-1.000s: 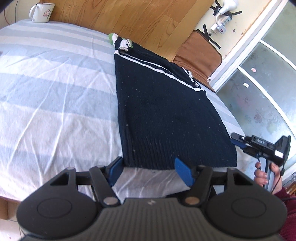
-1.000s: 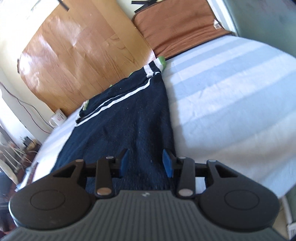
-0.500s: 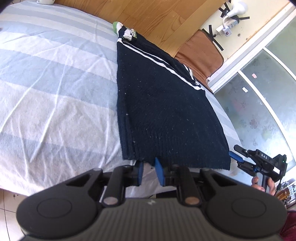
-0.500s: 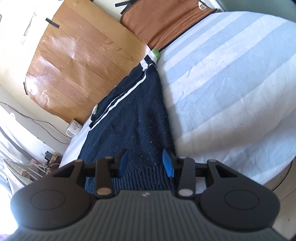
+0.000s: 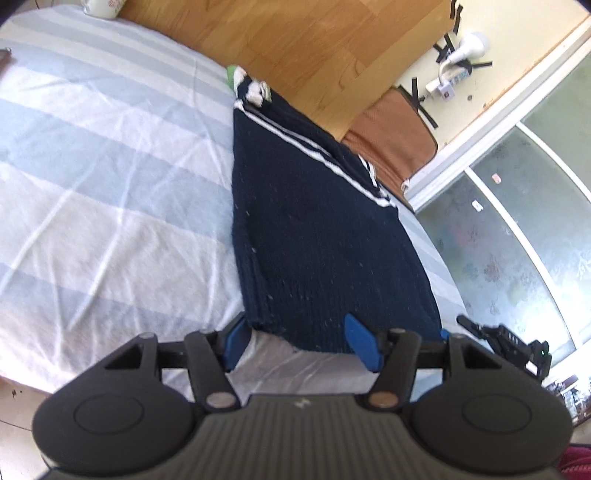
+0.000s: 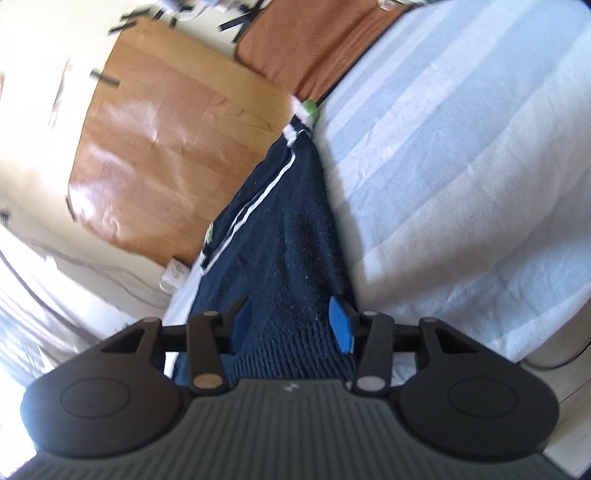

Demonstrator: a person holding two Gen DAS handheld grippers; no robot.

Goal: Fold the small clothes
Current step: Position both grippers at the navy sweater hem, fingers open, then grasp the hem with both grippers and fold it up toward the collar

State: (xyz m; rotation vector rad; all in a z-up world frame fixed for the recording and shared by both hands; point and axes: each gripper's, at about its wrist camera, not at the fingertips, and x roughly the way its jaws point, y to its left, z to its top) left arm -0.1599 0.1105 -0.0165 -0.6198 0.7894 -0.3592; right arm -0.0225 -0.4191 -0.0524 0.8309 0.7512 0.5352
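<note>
Bedsheet (image 5: 110, 206), blue and white stripes, carries one navy knit sweater (image 5: 317, 236) laid flat. Around it: one wooden board (image 5: 314, 48) against the wall, one brown cushion (image 5: 391, 129) beside the board, one white mug (image 5: 101, 6) at the sheet's far corner, frosted glass doors (image 5: 517, 229) to the side. Nothing lies on the sweater or blocks it.

Sweater's long axis runs from the near bed edge away to the board: ribbed hem nearest, white-striped end farthest, with a green and white bit at the far tip.

Two grippers. Left gripper (image 5: 299, 341): jaws have just been opening, now apart, blue pads either side of the hem's left corner, not pinching it. Right gripper (image 6: 291, 323): jaws have just been widening, apart over the hem's right part, cloth between the pads but not clamped.
</note>
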